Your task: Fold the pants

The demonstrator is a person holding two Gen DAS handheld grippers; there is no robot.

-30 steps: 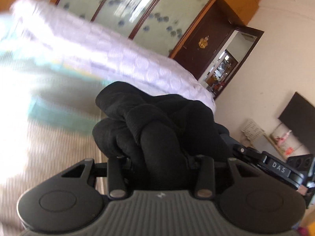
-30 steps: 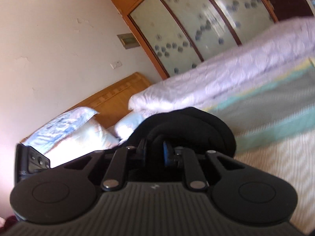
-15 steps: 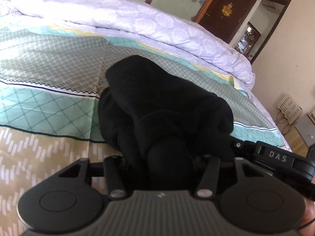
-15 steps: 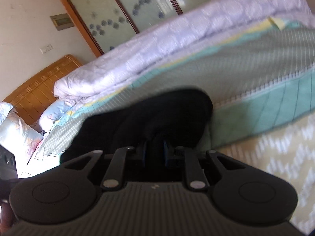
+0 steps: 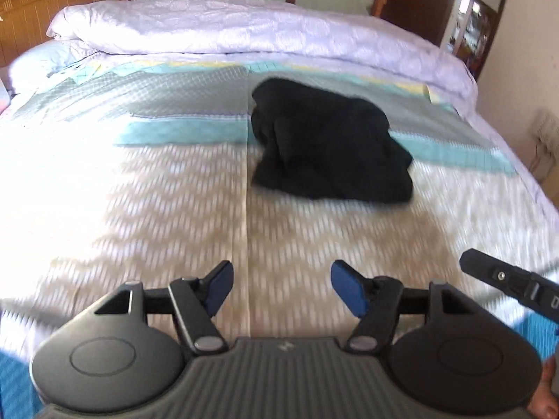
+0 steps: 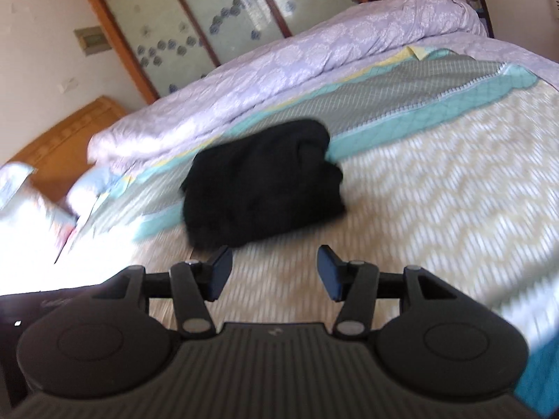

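The pants [image 5: 328, 143] lie as a black bundle on the bed [image 5: 174, 209], far of both claws. Left claw [image 5: 279, 288] and right claw [image 6: 272, 272] have just been opening; nothing sits between their jaws. Step in hand: release. Next move likely calls for inspecting the fold.

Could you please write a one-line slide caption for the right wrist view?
Open right gripper hovers empty before the bundled black fabric pants lying on the patterned bedspread.
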